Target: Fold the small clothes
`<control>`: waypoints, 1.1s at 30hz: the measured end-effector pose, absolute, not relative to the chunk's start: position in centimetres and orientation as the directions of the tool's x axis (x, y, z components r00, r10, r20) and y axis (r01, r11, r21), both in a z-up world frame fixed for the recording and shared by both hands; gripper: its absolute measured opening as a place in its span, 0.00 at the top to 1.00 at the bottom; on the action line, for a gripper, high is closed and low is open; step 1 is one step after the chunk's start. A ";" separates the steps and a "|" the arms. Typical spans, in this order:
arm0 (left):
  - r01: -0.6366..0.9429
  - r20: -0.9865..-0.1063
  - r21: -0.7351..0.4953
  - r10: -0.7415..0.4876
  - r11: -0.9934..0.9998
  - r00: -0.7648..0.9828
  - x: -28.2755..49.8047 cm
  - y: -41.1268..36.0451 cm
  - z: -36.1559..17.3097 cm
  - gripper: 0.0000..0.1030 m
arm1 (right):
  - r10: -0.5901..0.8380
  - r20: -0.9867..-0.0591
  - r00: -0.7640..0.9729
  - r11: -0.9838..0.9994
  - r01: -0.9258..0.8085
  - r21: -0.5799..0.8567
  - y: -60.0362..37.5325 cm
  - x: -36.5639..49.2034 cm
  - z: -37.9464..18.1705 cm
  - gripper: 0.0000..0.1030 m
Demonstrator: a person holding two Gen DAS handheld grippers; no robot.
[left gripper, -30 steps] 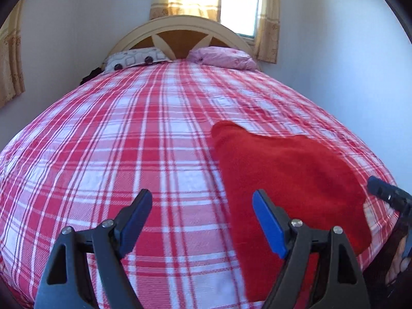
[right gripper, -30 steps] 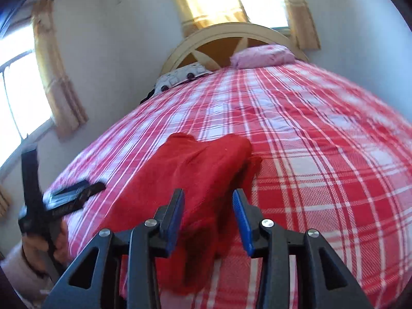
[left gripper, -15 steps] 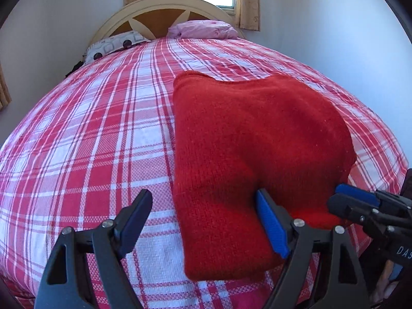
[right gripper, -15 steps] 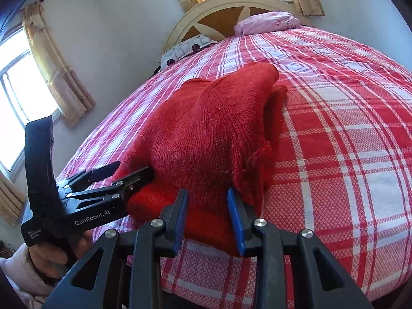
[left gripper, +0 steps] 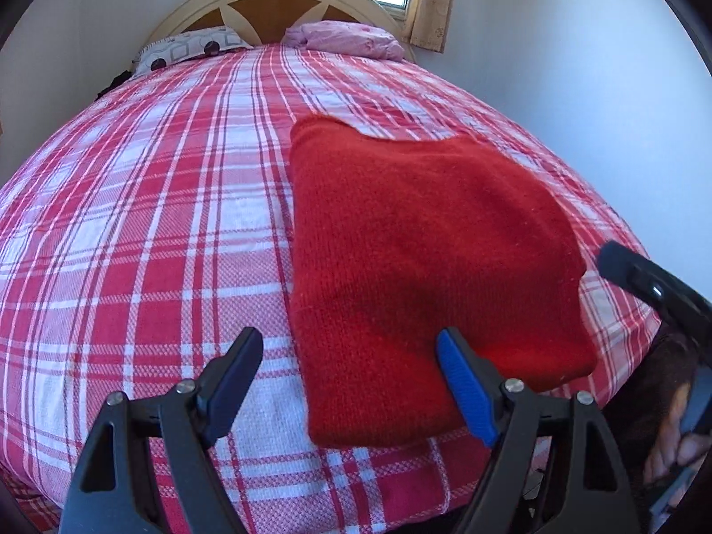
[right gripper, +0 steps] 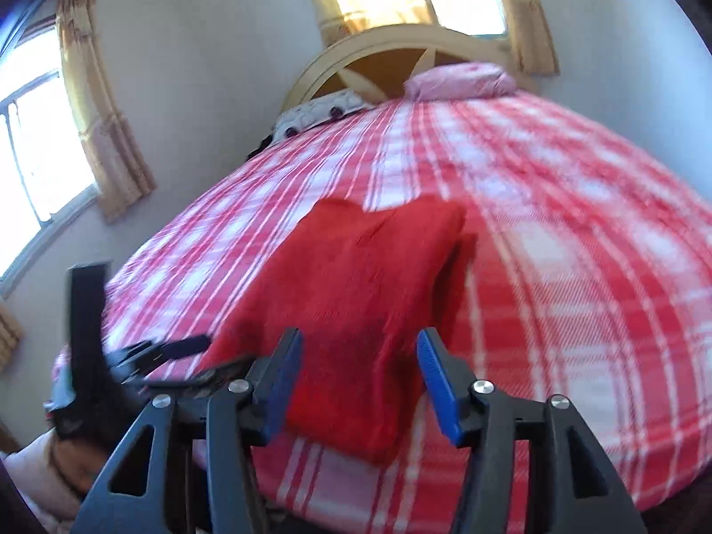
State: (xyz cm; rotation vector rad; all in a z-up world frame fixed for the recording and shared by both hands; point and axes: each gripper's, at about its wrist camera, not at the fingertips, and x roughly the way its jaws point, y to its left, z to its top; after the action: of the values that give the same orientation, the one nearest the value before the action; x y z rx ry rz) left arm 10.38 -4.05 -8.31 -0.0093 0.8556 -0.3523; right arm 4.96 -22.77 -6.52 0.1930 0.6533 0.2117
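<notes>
Your left gripper (left gripper: 347,382) stands wide apart, empty, over the knit's near edge. Your right gripper's (right gripper: 356,382) jaws have just been opening, nothing pinched. The red knit (left gripper: 422,258) lies folded on the bed (left gripper: 147,231), probably soft, thick and light; grip it at a near corner through all layers.

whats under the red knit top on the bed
The red knit top lies folded on the red plaid bedspread, which shows all around it. The cloth directly beneath, and any layers folded inside, are covered.
</notes>
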 end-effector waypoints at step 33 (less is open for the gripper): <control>0.231 -0.739 -0.248 -0.338 0.941 0.583 15.3 -2.9 -8.2 0.04 | 0.368 -0.562 0.741 0.837 -0.001 0.547 -27.1 11.2 -11.1 0.39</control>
State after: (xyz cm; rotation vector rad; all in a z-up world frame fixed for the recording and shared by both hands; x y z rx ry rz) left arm 15.26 -2.93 -8.21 -0.1303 0.8887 -0.3329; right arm 11.18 -27.11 -11.12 0.5523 0.7150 0.2138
